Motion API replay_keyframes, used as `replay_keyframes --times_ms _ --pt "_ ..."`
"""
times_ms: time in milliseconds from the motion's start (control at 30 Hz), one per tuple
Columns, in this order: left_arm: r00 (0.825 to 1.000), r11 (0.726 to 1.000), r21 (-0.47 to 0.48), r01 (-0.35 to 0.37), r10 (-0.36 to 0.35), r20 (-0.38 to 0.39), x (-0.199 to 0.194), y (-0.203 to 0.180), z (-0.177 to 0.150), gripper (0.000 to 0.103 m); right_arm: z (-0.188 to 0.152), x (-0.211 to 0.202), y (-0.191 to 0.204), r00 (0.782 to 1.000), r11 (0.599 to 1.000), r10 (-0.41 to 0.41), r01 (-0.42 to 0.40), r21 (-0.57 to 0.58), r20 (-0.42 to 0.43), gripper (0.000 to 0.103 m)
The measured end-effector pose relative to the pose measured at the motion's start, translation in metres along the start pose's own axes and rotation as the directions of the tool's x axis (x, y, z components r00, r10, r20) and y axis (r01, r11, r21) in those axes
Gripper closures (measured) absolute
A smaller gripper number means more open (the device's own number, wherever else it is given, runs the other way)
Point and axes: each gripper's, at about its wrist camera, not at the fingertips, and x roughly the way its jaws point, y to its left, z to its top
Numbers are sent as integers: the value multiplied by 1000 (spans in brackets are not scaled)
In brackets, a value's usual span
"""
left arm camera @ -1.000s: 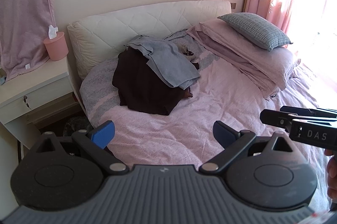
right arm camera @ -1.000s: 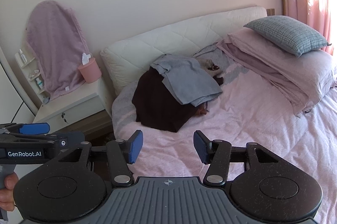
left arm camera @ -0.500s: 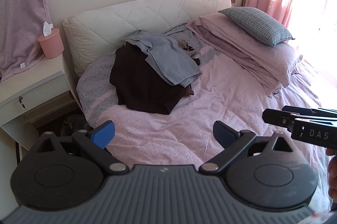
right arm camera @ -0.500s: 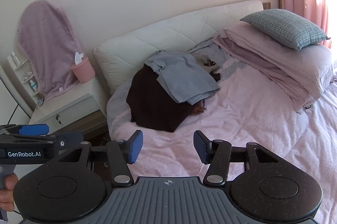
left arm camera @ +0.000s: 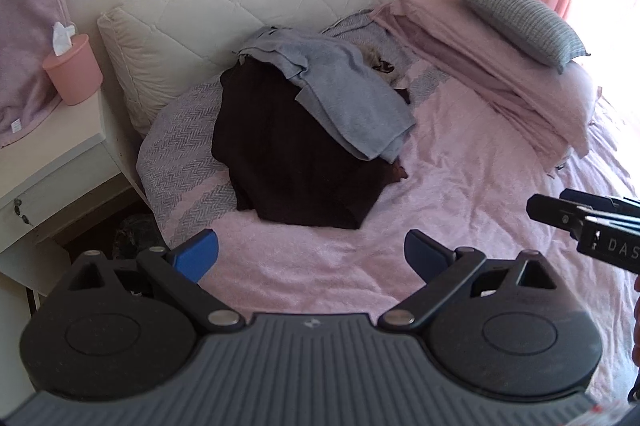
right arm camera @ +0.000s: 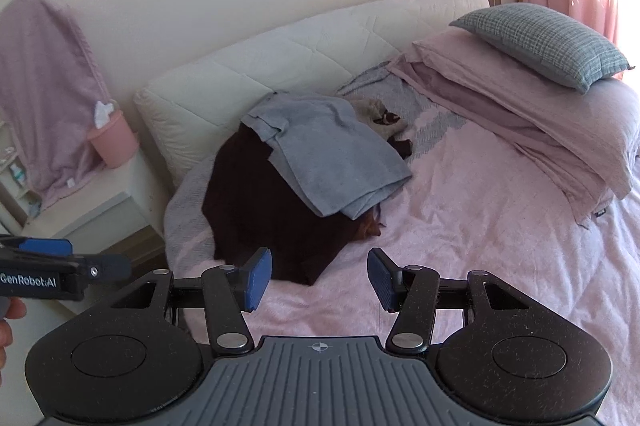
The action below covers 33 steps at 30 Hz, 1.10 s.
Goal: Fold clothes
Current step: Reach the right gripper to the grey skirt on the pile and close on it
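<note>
Clothes: dark brown garment [left arm camera: 296, 162] lay heaped on pink bed cover [left arm camera: 460, 194] nr headboard [left arm camera: 256, 6], grey garment [left arm camera: 352, 106] draped over its top. L gripper [left arm camera: 312, 254] jaws spread wide, nothing held, above cover short of pile. R gripper [right arm camera: 320, 278] likewise parted, empty, beside it.

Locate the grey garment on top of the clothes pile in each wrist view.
Left wrist: the grey garment lies above centre, draped over the dark brown garment.
Right wrist: the grey garment sits at centre, over the same dark brown garment.
Shared landmark: the pink tissue holder at left on the nightstand.
</note>
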Motion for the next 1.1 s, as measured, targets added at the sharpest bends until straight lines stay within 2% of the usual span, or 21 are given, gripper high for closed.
replay_keyframes --times_ms 200,533,767,1000,1100 --pt "998 1000 9 22 -21 -59 76 43 55 7 29 82 18 999 999 -36 36 3 -18 53" --pt "995 997 48 56 -51 -84 194 93 141 10 67 218 44 989 990 -132 128 -67 -59 53" --pt "990 991 100 84 -71 -125 274 104 187 11 69 301 49 975 973 -187 167 -159 -118 53" --pt "980 983 136 121 -96 -175 335 102 211 14 52 369 47 946 953 -225 163 -257 -232 53" --pt "975 982 141 127 -98 -197 354 102 218 16 45 385 45 938 935 -251 171 -310 -239 54"
